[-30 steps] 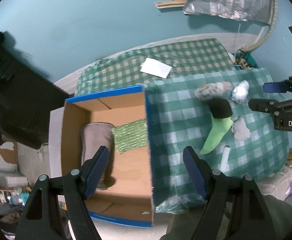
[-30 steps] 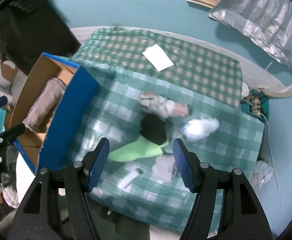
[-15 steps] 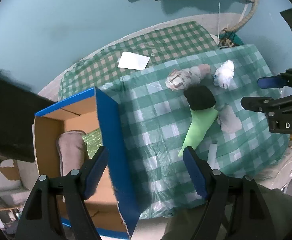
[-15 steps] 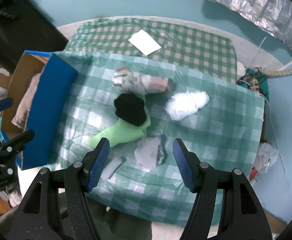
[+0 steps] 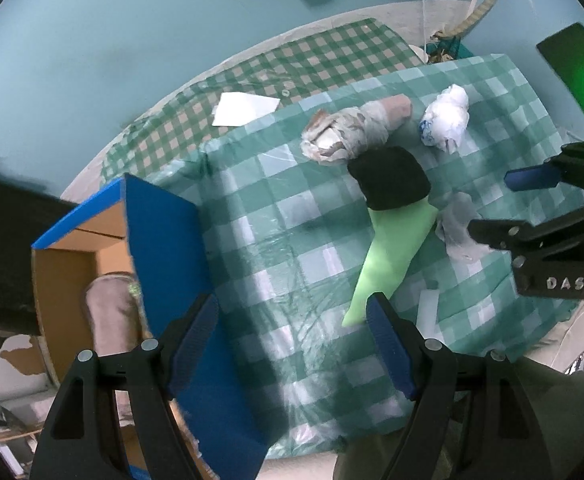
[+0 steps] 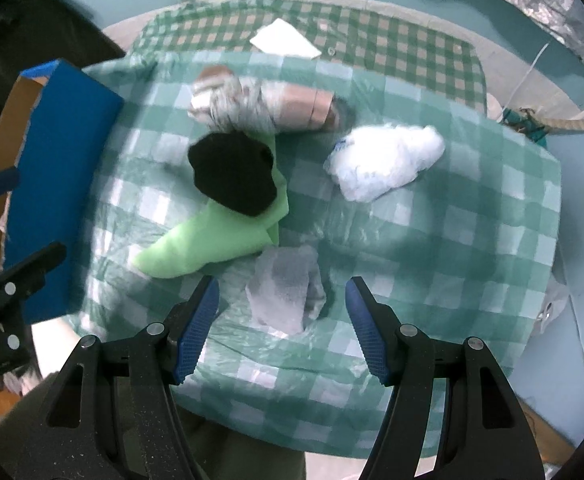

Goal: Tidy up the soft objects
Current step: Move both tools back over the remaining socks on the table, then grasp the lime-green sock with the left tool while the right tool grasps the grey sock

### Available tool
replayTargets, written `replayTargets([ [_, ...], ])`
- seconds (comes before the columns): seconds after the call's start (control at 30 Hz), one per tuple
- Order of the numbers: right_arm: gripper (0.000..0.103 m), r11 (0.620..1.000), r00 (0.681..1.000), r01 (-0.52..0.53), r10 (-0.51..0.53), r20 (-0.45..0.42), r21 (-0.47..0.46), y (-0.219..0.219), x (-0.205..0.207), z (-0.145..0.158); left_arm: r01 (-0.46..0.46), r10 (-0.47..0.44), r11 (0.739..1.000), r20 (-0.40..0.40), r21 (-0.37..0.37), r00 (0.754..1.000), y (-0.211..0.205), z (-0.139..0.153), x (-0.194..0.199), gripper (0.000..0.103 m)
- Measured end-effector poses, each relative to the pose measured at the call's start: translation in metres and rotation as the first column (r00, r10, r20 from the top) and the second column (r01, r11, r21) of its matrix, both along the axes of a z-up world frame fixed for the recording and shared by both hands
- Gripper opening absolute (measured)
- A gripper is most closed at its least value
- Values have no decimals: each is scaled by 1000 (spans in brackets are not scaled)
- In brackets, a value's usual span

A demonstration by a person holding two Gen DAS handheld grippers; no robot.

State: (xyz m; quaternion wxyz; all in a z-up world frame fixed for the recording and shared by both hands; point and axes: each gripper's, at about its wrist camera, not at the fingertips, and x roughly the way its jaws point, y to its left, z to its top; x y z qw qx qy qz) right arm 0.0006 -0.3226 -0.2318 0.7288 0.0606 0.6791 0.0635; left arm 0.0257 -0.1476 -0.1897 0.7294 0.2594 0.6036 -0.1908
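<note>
Checked green tablecloth (image 6: 452,240) taken as the landmark, spread over a table and seen from above in both wrist views.

Near its middle: a black sock (image 6: 232,172) lying on a lime-green sock (image 6: 212,240), the two overlapping. Just beyond them, a patterned grey-and-pink bundle (image 6: 260,108) wrapped in clear film. Further toward the cloth's right side in the right wrist view, a white crumpled plastic bag (image 6: 384,160), apart from the socks. On the near part of the cloth, a small pale grey bundle (image 6: 288,288), just beside the lime-green toe.

At the cloth's left edge: a cardboard box (image 5: 164,248) with blue outer walls, open at the top, its tall blue side rising above the cloth and hiding part of the inside. Within it, a grey-pink soft piece (image 5: 112,312) partly seen.

Beyond the cloth's far edge: a second checked fabric (image 6: 392,48) with a white sheet of paper (image 6: 284,40) on it.

Right gripper (image 6: 282,312) poised over the near part of the cloth, jaws parted and gripping nothing, the pale grey bundle showing between them from above, no contact visible. Left gripper (image 5: 292,328) over the cloth's left part beside the box wall, jaws wide apart and empty, lime-green toe just by its right finger.
</note>
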Motion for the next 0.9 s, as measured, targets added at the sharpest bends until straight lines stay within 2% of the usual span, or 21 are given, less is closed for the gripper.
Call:
replayTargets([
  [0.23, 66, 1000, 999, -28, 28, -30, 1, 3, -1, -28, -9, 9, 1000, -55, 6, 998, -9, -32, -2, 78],
  [0.57, 66, 997, 997, -74, 72, -40, -32, 9, 0, -52, 23, -21, 1000, -96, 19, 995, -21, -55, -7, 79],
  [0.6, 64, 997, 997, -74, 72, -42, -37, 8, -1, -54, 24, -22, 1000, -98, 19, 995, -22, -56, -7, 79],
  [0.7, 40, 998, 997, -65, 63, -50, -25, 2, -3, -58, 33, -32, 999, -126, 6, 992, -29, -59, -5, 84],
  [0.8, 33, 998, 998, -53, 51, -46, -29, -7, -4, -58, 39, -39, 999, -146, -4, 988, -36, -62, -4, 86],
  [0.9, 33, 999, 999, -20, 18, -47, -31, -20, -7, -58, 50, -50, 999, -154, -4, 987, -45, -68, -1, 86],
])
